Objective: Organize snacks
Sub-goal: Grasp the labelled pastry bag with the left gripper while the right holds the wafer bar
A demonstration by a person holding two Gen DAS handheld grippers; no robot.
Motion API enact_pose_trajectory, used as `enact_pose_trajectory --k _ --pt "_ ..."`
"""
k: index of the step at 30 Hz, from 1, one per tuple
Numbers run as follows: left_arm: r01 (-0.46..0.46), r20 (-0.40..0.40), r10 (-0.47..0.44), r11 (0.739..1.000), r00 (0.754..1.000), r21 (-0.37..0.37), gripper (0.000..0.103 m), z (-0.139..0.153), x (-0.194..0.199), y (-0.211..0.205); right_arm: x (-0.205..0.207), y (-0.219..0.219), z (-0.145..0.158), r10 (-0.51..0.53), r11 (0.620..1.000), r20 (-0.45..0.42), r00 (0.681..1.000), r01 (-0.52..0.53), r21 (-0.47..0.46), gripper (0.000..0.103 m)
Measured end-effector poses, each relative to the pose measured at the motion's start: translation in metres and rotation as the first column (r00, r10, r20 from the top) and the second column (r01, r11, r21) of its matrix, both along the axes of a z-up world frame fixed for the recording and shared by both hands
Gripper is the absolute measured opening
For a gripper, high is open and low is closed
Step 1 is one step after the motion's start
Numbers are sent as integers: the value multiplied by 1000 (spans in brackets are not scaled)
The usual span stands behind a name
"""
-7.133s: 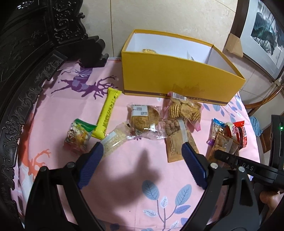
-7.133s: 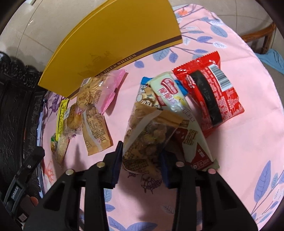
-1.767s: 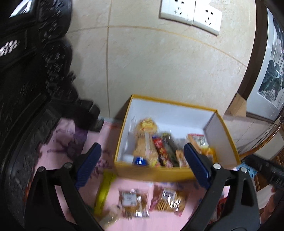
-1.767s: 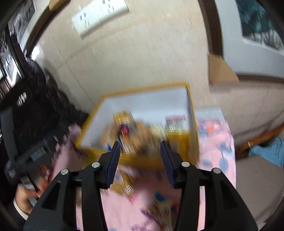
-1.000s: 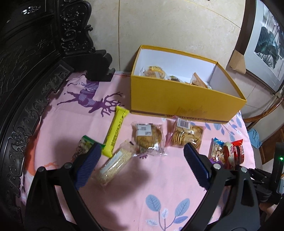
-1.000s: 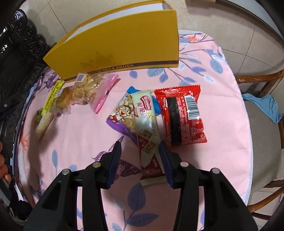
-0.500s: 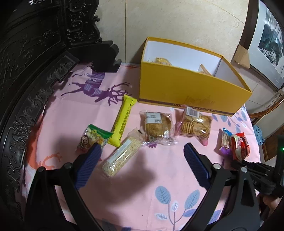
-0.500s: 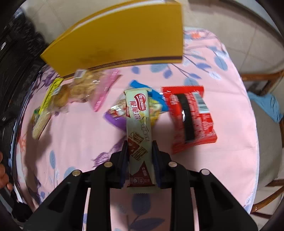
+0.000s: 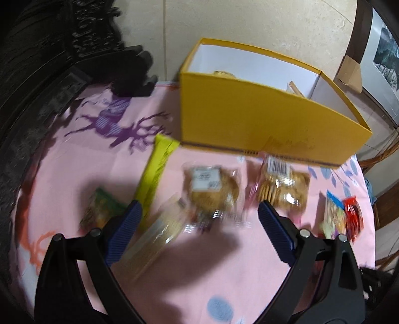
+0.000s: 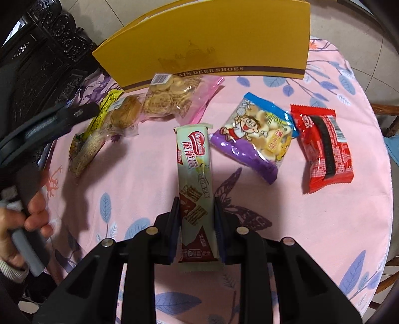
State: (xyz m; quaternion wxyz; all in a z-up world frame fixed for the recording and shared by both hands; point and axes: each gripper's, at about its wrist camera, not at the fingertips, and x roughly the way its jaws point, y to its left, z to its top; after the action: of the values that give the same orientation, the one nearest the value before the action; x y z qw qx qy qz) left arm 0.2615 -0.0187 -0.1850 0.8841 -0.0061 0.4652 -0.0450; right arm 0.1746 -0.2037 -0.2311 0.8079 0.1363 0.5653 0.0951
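My right gripper (image 10: 195, 203) is shut on a pale green wafer bar (image 10: 194, 174) and holds it lengthwise over the pink cloth. A blue and purple biscuit bag (image 10: 254, 134) and a red cookie pack (image 10: 324, 147) lie to its right. My left gripper (image 9: 199, 214) is open and empty above a round cake pack (image 9: 212, 189), with a sesame bar (image 9: 159, 236), a yellow bar (image 9: 157, 164), a green pack (image 9: 99, 211) and a cracker bag (image 9: 284, 189) around it. The yellow box (image 9: 261, 124) stands behind them, with some snacks inside.
The pink tablecloth (image 10: 311, 236) covers a round table. Dark carved furniture (image 9: 37, 62) borders the left side. A wooden chair (image 10: 389, 112) stands beyond the right edge. The tiled wall (image 9: 249, 22) is behind the box.
My right gripper has lifted the wafer bar off the biscuit bag and pulled it left and back. My left gripper has dropped closer to the snacks, blurring its view.
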Motion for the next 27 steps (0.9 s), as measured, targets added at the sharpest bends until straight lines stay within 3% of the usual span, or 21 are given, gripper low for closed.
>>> enact_pose_trajectory --k 3,9,12,18,27 --pt "8 -24 -8 1000 1000 -6 94 -13 21 -10 1 -3 2 -11 1000 1 1000 11 8 26" --pt "3 -118 -6 1000 993 -20 74 -44 41 -12 2 -10 3 -36 999 -4 999 37 23 26" --pt "22 -119 -25 999 993 -27 65 -48 42 -15 2 -12 3 -40 999 -6 999 40 29 26" --pt "32 -104 -33 999 994 -11 58 -48 40 -20 4 -11 6 -41 999 3 999 41 34 26" --pt "21 -80 -22 1000 997 -15 57 -28 25 -20 5 -16 17 -39 999 27 999 38 37 26"
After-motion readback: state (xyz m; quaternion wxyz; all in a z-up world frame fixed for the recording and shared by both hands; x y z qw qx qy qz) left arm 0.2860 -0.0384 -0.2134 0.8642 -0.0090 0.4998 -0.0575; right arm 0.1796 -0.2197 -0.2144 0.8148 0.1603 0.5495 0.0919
